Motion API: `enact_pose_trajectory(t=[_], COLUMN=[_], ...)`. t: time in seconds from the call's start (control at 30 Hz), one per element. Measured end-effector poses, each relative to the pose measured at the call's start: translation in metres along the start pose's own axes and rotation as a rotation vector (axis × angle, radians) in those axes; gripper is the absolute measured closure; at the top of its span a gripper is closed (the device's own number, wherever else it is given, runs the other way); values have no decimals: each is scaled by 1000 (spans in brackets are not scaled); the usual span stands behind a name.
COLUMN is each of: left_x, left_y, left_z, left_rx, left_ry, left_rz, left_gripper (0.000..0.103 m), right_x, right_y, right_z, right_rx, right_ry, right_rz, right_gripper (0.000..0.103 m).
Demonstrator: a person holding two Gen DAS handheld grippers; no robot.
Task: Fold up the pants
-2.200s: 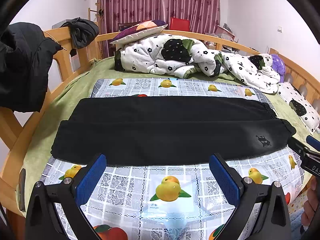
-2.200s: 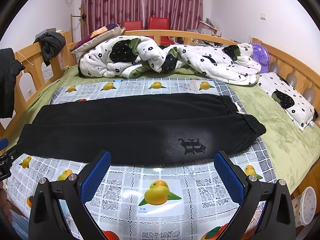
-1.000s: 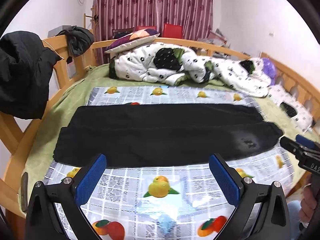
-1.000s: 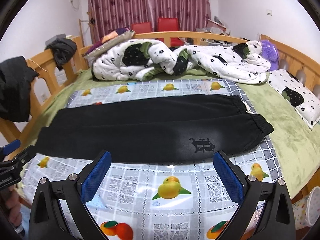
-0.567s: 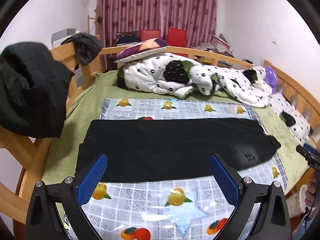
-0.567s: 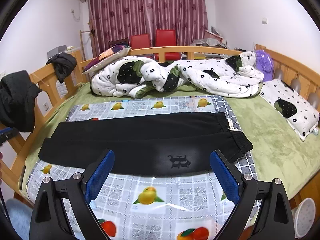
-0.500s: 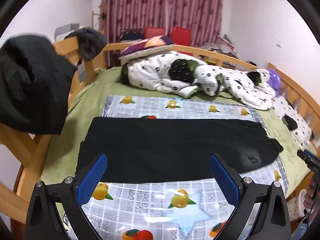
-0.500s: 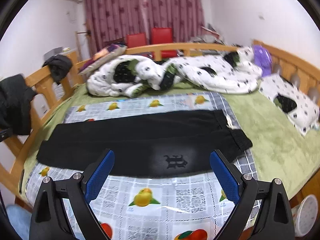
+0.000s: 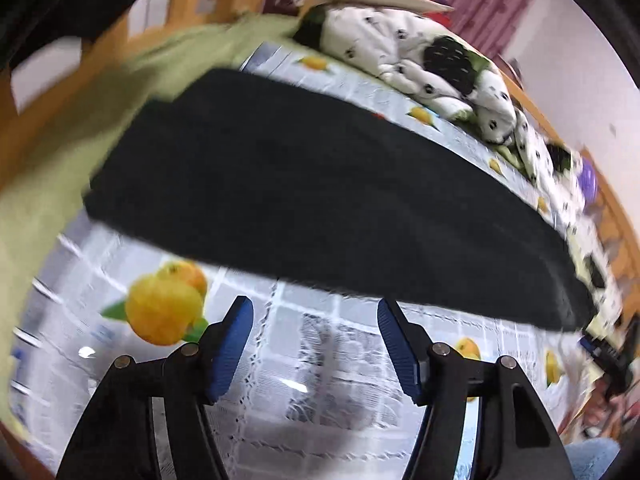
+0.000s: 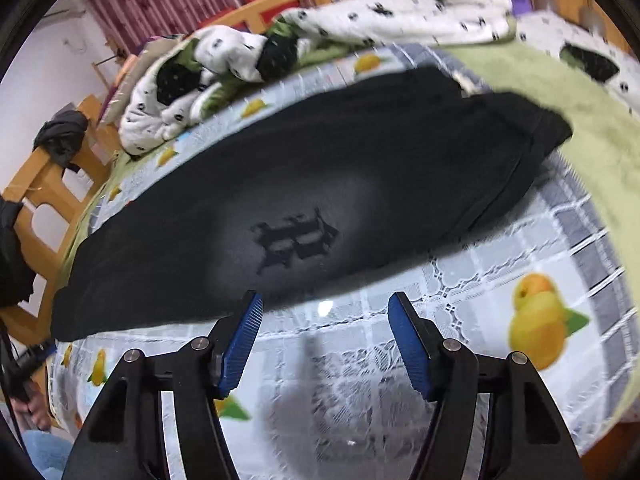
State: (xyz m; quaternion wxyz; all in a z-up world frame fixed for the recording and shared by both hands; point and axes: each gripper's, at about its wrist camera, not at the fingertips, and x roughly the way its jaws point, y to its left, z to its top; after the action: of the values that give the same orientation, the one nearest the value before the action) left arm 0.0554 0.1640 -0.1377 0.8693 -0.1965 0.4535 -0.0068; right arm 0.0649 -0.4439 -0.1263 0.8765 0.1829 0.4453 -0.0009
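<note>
Black pants (image 9: 320, 200) lie flat and lengthwise across a fruit-print cloth (image 9: 320, 360) on the bed, one leg folded over the other. In the right wrist view the pants (image 10: 304, 184) show a dark logo (image 10: 294, 240) near the waistband end (image 10: 532, 148). My left gripper (image 9: 314, 312) is open and empty, low over the cloth just short of the pants' near edge at the leg end. My right gripper (image 10: 325, 307) is open and empty, just short of the near edge below the logo.
A white spotted quilt (image 9: 420, 56) is bunched along the far side; it also shows in the right wrist view (image 10: 280, 44). A wooden bed rail (image 10: 44, 176) with dark clothes (image 10: 64, 136) stands at the left. Green blanket (image 10: 592, 120) lies right of the cloth.
Both grippers have dropped down and moved in close to the pants' near edge. Their jaws have narrowed but stay open. The views are now tilted and blurred.
</note>
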Motion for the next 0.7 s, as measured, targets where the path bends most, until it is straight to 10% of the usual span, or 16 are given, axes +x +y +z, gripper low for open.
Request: enact_pose_trajectory(t=[0.37, 0.43, 0.5, 0.57, 0.7], left_x=[53, 56, 56, 51, 22], left_y=[36, 36, 39, 42, 33], left_z=[17, 24, 26, 29, 54], left_rx=[-291, -325, -362, -345, -268], left_ry=[-57, -58, -56, -64, -113], left_rz=[-145, -117, -60, -40, -70], left_gripper=[28, 40, 79, 96, 95], right_x=[58, 62, 62, 51, 25], right_y=[0, 4, 7, 12, 26], right_z=[20, 22, 26, 30, 45], right_rx=[85, 79, 79, 60, 23], right_ry=[15, 16, 13, -33, -96], right_rz=[36, 35, 24, 6, 15], right_gripper=[41, 72, 82, 90, 92])
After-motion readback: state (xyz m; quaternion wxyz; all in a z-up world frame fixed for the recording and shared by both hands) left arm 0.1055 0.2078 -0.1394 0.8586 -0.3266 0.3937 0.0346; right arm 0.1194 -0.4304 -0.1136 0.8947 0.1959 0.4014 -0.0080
